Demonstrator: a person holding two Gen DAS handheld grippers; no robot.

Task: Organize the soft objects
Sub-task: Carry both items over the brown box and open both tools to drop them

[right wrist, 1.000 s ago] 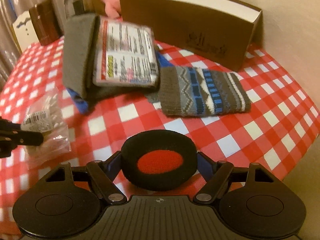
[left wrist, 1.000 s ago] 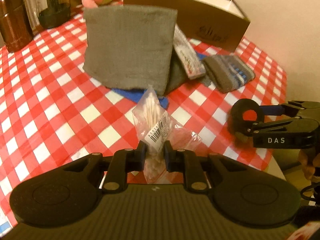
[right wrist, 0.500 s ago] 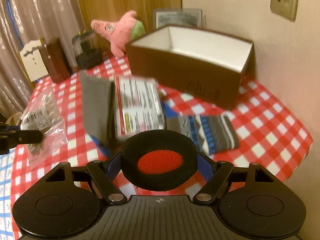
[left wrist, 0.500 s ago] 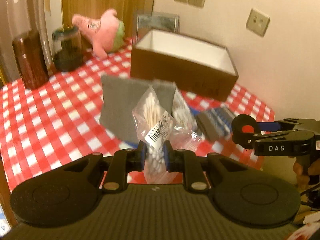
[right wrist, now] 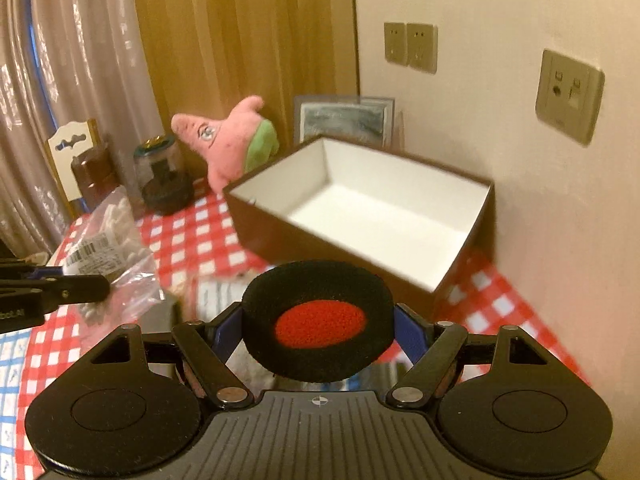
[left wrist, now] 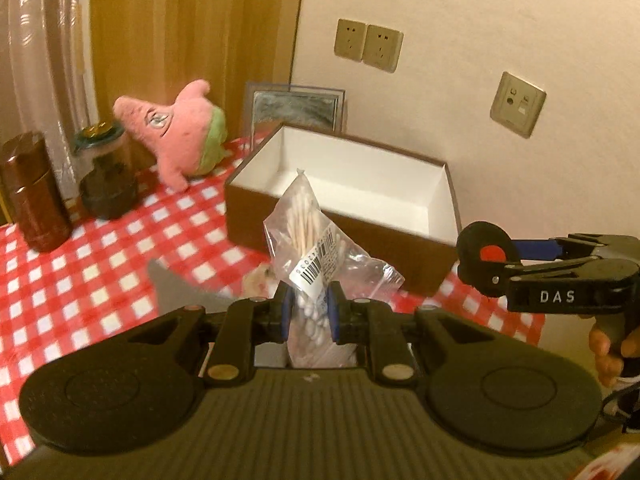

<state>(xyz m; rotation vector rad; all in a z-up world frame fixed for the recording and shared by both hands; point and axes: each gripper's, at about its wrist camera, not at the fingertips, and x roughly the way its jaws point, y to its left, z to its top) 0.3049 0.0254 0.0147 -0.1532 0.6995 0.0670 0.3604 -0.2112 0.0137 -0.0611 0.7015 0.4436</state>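
My left gripper is shut on a clear bag of cotton swabs with a barcode label, held in the air short of the brown box. The bag also shows at the left of the right wrist view. My right gripper is shut on a round black foam pad with a red centre, raised in front of the same box, whose white inside is bare. In the left wrist view the right gripper and its pad hang at the right.
A pink plush star lies behind the box on the red checked tablecloth. A brown canister and a dark jar stand far left. A framed picture leans on the wall. A grey cloth corner shows below.
Both grippers have risen with their loads and tilted up. The view went from the cloth and sock pile on the table to the open box and the wall.
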